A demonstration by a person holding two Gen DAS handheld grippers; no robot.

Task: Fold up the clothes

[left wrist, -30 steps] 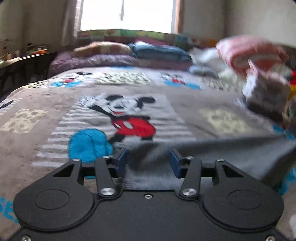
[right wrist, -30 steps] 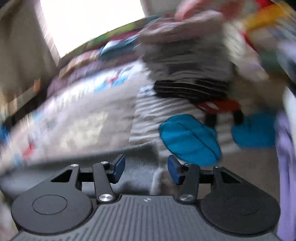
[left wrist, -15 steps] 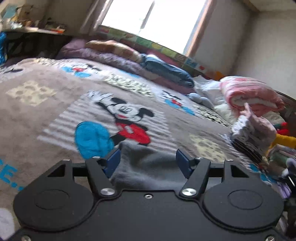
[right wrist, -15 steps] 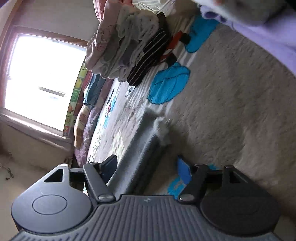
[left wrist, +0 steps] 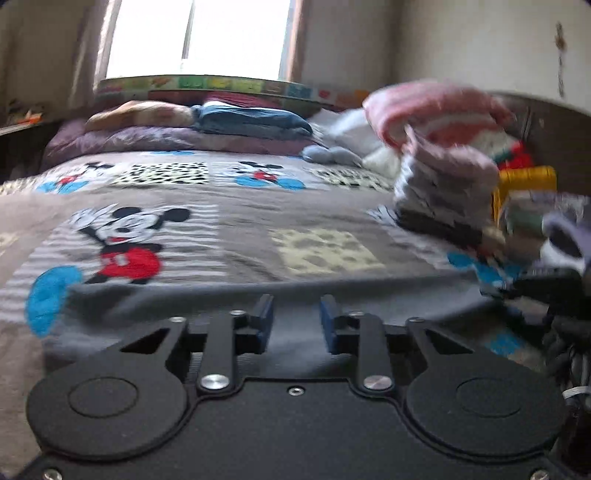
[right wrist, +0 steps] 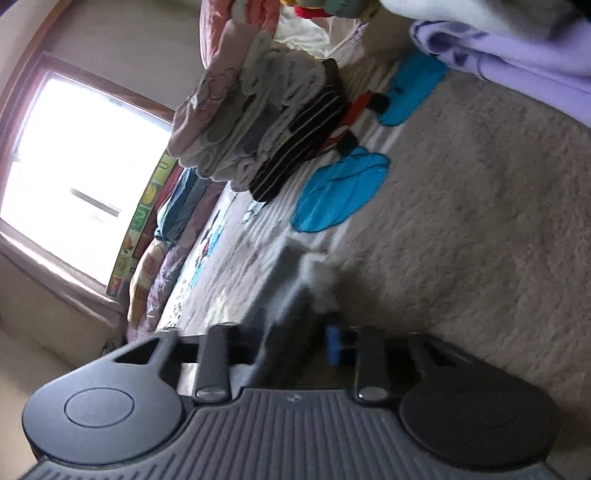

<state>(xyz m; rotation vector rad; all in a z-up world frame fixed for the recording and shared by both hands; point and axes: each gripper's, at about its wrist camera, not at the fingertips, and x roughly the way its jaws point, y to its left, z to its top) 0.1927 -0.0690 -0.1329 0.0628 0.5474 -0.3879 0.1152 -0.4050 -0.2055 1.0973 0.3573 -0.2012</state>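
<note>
Left tool [left wrist: 296, 320], folded stack [left wrist: 443, 192] right.

Left tool [left wrist: 294, 324], right tool [right wrist: 295, 334]: blk bodies, blue pads, silver screws.

Grey garment [left wrist: 258, 295]; grey Mickey-print blanket [left wrist: 221, 206]; black-white striped stack [right wrist: 295, 147]; lilac cloth [right wrist: 517, 55].

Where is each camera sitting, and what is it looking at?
Left wrist: sits on the left gripper, level, facing across the bed toward the window.
Right wrist: sits on the right gripper, rolled sideways, facing the same way.
Both show the grey garment, stack of folded clothes and Mickey blanket.
</note>
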